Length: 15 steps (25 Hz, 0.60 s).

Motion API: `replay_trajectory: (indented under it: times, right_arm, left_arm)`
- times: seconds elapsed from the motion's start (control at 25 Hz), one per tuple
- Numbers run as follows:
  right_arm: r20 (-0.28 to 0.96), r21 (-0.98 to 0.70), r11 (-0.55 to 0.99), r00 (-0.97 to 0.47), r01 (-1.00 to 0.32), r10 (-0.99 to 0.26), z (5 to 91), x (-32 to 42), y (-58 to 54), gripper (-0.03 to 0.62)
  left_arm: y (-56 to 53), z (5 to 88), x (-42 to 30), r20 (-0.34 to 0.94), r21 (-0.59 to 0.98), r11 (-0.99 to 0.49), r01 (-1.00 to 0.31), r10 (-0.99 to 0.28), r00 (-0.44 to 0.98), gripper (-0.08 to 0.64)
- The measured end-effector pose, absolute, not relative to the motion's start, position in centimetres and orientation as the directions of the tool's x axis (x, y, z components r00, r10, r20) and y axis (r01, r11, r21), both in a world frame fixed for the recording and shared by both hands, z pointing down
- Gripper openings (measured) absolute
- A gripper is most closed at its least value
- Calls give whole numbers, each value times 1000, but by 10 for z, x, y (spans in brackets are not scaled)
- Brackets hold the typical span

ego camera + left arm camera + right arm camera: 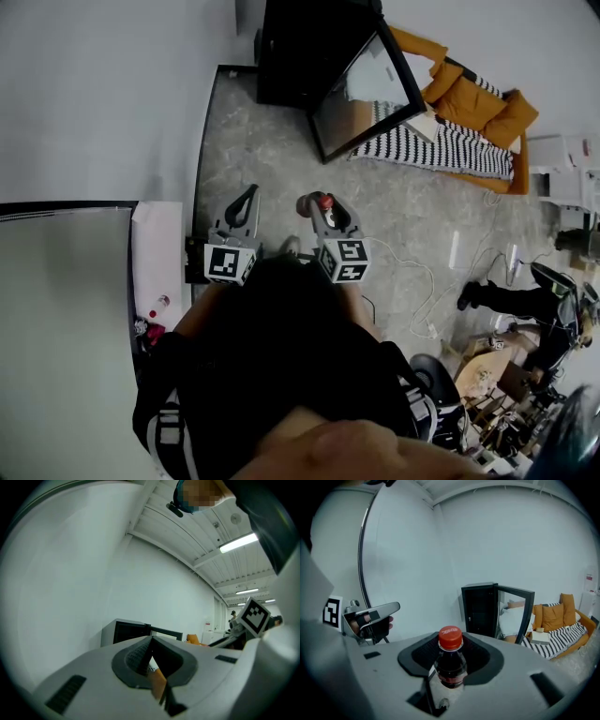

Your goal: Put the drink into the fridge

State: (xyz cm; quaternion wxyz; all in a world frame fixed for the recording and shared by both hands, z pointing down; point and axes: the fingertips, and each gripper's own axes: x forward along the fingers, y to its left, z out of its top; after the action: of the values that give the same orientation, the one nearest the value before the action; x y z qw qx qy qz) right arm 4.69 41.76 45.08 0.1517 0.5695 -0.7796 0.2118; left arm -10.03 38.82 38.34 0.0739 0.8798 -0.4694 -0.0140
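Between the jaws of the right claw point(451, 643), the red-capped drink point(451, 663) is gripped upright. At 12 o'clock in the head view, the black fridge point(291, 52) is seen with its door point(370, 89) open. The left claw point(249, 195) is closed and empty.

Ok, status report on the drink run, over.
Left gripper shut, empty. Right gripper shut on cola bottle. Fridge ahead, door open. Nothing seen blocking the way.
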Motion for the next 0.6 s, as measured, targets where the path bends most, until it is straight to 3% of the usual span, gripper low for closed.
replay_trajectory:
  times: [0.6]
  right_arm:
    - [476,-146,205,-250,-968,-843,453,-7,396,141]
  left_arm:
    - [364,379,-161,16,157,-583,-797,-805,592,5]
